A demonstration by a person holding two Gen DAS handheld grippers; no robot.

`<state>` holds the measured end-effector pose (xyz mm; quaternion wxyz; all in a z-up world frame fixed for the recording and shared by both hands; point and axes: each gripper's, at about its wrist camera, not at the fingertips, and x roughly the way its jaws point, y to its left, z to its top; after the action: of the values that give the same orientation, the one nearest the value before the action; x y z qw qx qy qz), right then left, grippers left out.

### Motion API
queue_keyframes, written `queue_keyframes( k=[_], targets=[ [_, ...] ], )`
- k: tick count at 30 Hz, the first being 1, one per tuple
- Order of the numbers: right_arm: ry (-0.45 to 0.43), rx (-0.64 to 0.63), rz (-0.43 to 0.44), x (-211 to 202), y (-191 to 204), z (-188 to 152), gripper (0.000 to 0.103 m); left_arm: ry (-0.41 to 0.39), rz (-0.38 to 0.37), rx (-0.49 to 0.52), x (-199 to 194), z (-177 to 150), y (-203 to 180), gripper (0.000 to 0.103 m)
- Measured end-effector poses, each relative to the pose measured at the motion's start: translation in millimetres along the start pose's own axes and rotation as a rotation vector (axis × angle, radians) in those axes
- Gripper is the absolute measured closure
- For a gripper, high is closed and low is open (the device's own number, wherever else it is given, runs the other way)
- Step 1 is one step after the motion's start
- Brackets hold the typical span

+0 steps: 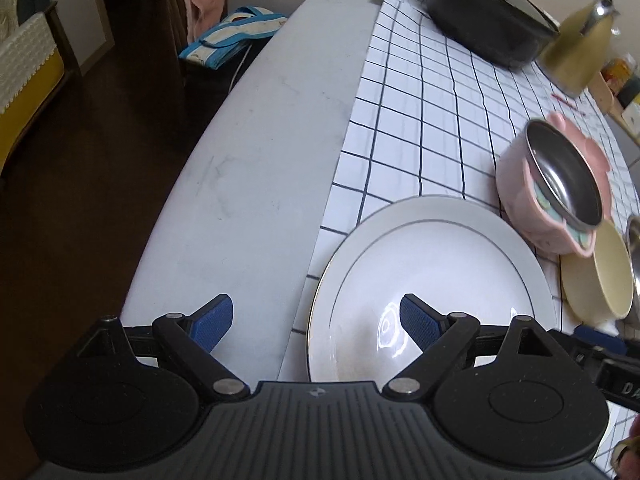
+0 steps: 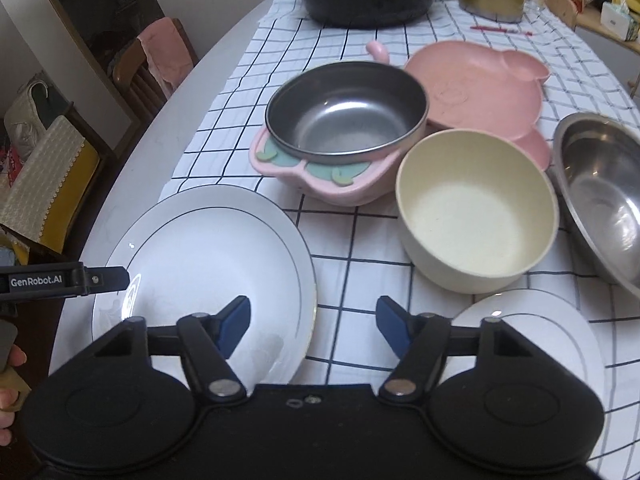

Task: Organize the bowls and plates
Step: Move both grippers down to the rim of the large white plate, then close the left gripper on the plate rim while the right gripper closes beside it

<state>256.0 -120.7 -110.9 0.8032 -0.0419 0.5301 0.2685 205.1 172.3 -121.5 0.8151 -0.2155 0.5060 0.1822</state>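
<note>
The big glossy white plate with a thin dark ring [image 2: 200,256] sits at the checked cloth's [image 1: 420,120] left edge, bare grey worktop [image 1: 248,152] beside it. Left gripper [image 1: 316,320] hovers low over that rim, jaws spread wide, holding nothing. Right gripper [image 2: 313,326] is released too, between that plate and a smaller white plate [image 2: 532,332]. Matte cream bowl [image 2: 476,208] and steel-lined pink bowl [image 2: 344,120] sit just behind

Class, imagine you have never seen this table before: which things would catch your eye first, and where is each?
Nearest, the large white plate lies at the tablecloth's left edge, both open grippers, left and right, hovering at it. Behind it a steel bowl sits in a pink dish, with a cream bowl to its right.
</note>
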Motion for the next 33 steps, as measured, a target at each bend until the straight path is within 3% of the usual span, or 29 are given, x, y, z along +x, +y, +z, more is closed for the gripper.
queue_keyframes(
  k=[2, 12, 17, 21, 23, 28, 33],
  targets=[
    [0.01, 0.02, 0.007, 7, -2, 2, 0.045, 0.015, -0.013, -0.016, 3, 1, 2, 0.028],
    [0.051, 0.054, 0.076, 14, -7, -2, 0.067, 0.026, -0.048, -0.064, 10, 2, 10, 0.036],
    [0.068, 0.077, 0.097, 16, -8, -1, 0.076, 0.037, -0.07, -0.077, 12, 2, 12, 0.051],
    [0.066, 0.085, 0.086, 17, -8, -1, 0.081, 0.048, -0.084, -0.084, 15, 2, 11, 0.06],
    [0.065, 0.085, 0.081, 17, -8, -1, 0.084, 0.056, -0.09, -0.081, 16, 1, 10, 0.071],
    [0.057, 0.098, 0.077, 17, -11, -4, 0.092, 0.058, -0.098, -0.084, 16, 0, 9, 0.077],
    [0.054, 0.101, 0.068, 17, -9, -3, 0.093, 0.061, -0.094, -0.088, 15, 0, 12, 0.081]
  ],
)
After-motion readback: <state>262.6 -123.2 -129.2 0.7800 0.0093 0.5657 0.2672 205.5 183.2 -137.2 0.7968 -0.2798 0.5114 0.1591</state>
